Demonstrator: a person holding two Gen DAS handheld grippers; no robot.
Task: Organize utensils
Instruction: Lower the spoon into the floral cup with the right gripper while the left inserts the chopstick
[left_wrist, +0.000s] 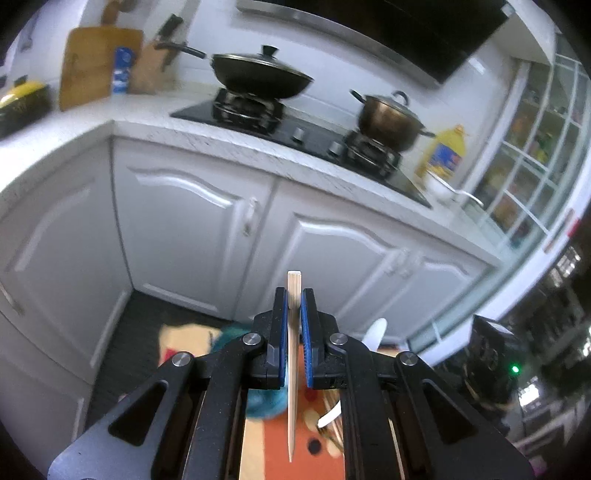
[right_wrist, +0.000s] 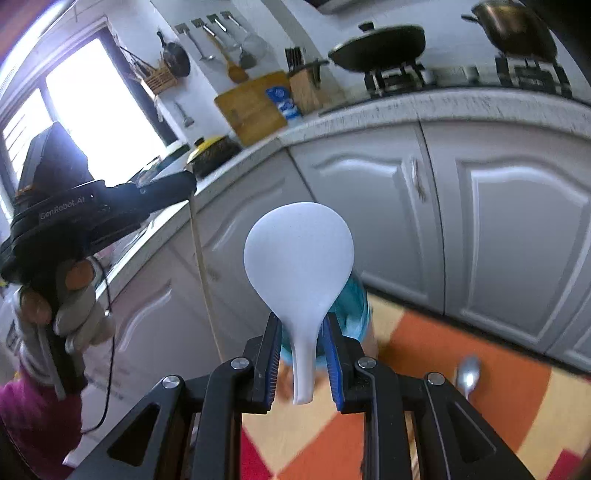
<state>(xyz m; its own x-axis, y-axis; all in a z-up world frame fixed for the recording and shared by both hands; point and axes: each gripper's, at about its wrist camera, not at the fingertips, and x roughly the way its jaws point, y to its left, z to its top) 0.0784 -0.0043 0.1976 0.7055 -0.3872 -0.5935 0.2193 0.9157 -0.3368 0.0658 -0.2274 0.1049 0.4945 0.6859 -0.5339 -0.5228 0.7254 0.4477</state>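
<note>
Chopsticks sit clamped between the blue pads of my left gripper, their square ends poking up past the fingertips and the tapered tips hanging down toward me. In my right gripper I hold a white rice paddle pinched at the neck, blade up and handle end dangling between the fingers. From the right wrist view I can also see the left gripper off to the side with the chopsticks hanging below it, held by a gloved hand. Below both grippers lies an orange patterned cloth with a metal spoon on it and a teal container just behind the paddle. Further back stand white cabinet doors, then a countertop carrying a stove with a lidded black wok and a lidded steel pot.
</note>
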